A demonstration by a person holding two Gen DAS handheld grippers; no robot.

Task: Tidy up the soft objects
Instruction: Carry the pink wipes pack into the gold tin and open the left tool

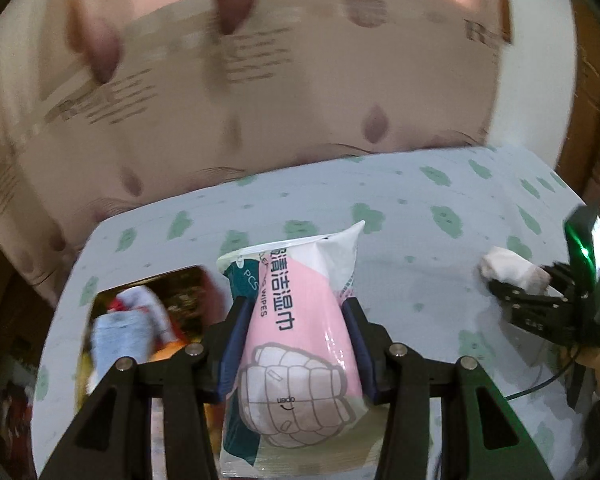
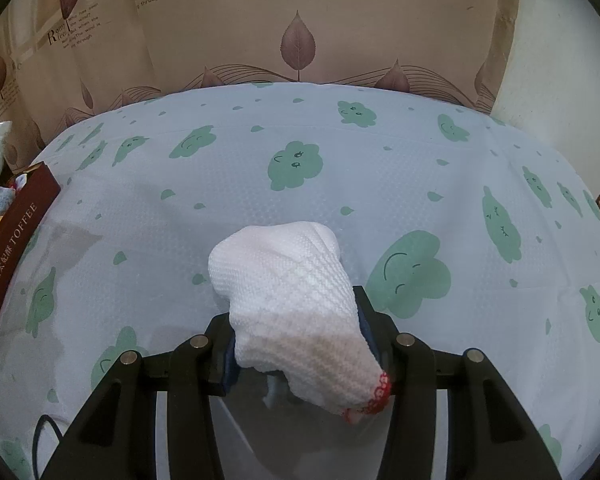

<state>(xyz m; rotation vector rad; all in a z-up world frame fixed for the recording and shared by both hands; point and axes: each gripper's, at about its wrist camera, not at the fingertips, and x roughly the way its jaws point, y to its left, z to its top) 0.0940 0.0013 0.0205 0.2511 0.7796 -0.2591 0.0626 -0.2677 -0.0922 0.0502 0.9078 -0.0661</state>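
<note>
Left gripper (image 1: 296, 344): jaws partly open and clamped on the two sides of a pack of wet wipes (image 1: 300, 332), pink and white with a teal corner. The pack stands lengthwise between the jaws, its sealed top end projecting forward beyond the tips.

To the left of these jaws, an open dark red box (image 1: 148, 320) holds blurred soft items in pale blue, white, red and orange.

Right gripper (image 2: 296, 328): jaws partly open and closed on a white knitted cloth with red trim (image 2: 292, 300). The cloth bulges forward past the tips, and the red-edged end hangs back behind them.

Both sit over a worktop (image 2: 380, 200) covered in pale blue cloth printed with green clouds. Ahead of the jaws hangs a beige curtain with leaf prints (image 2: 300, 20).
</note>
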